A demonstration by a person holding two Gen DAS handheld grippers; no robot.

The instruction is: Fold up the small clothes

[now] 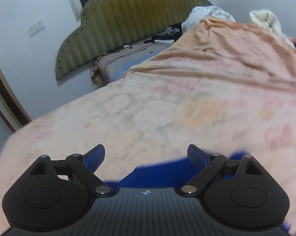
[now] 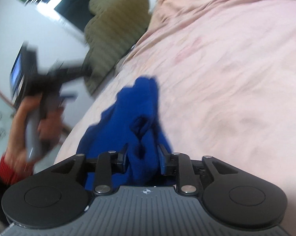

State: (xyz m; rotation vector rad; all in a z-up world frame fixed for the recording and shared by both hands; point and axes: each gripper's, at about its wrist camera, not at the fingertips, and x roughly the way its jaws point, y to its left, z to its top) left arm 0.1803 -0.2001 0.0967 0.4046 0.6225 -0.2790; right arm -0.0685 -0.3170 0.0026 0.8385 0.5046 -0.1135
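1. The left gripper [image 1: 146,158] gapes wide, holding nothing, apparently freed for another grab.
2. The right gripper [image 2: 142,160] stands part-open astride the crumpled royal-blue cloth garment [image 2: 140,106]; whether it pinches is unclear.
3. The garment lies bunched on the pink floral bedspread [image 2: 236,78], unfolded.

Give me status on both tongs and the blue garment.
Left tongs open, empty. Right tongs part open, blue garment bunched between the fingers, grip unclear. Garment crumpled on pink blanket, nothing blocking.

A bed [image 1: 112,66] is lying under a rumpled peach floral blanket [image 1: 187,108], which is carrying a crumpled royal-blue fabric garment [image 2: 140,114].
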